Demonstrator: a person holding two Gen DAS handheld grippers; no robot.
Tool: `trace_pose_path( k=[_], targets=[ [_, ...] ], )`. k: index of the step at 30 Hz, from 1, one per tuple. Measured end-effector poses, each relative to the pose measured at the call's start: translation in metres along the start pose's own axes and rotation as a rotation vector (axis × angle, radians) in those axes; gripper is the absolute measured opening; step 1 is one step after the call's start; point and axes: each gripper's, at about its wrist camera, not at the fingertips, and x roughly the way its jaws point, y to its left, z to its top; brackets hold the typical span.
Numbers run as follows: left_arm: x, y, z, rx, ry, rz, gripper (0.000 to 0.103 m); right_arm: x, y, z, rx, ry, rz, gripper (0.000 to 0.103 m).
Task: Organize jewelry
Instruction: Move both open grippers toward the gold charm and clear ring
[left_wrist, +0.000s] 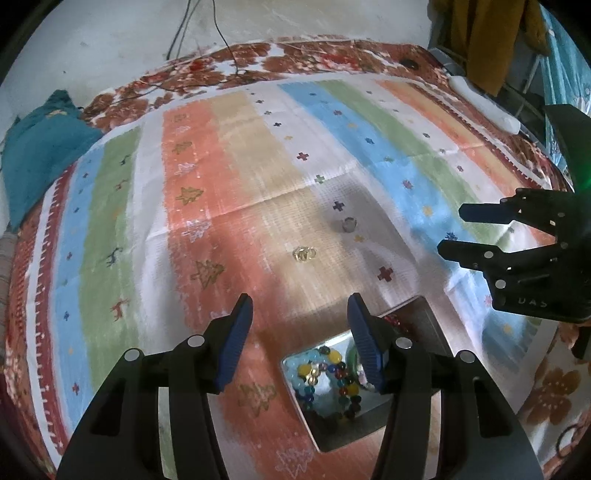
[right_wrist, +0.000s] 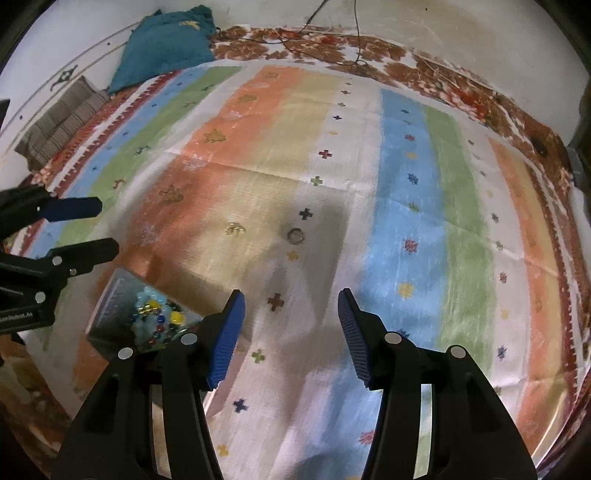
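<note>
- I am holding the left gripper (left_wrist: 300, 345) apart over the tin (left_wrist: 424, 317) of beads (left_wrist: 328, 373).
- I am keeping the right gripper (right_wrist: 291, 338) apart, empty.
- Ring (right_wrist: 296, 235) and earrings (right_wrist: 235, 229) are lying on the cloth (right_wrist: 406, 221).

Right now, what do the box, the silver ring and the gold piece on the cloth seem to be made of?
The box looks like bare metal: grey, reflective walls. The silver ring seems polished metal, pale with a bright glint. The gold piece looks like thin yellow metal loops, though too small to be sure. The beads inside look like glossy glass or plastic.
</note>
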Motion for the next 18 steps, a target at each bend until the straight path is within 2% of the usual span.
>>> trace_pose_path(
  k=[7, 18],
  targets=[
    [0.018, -0.011, 0.010, 0.076, 0.016, -0.007, 0.053, 0.018, -0.011, 0.006, -0.002, 0.029, 0.004, 0.052],
    [0.046, -0.010, 0.018, 0.160, 0.047, -0.031, 0.053, 0.044, -0.012, 0.017, -0.092, 0.032, 0.019, 0.052]
  ],
)
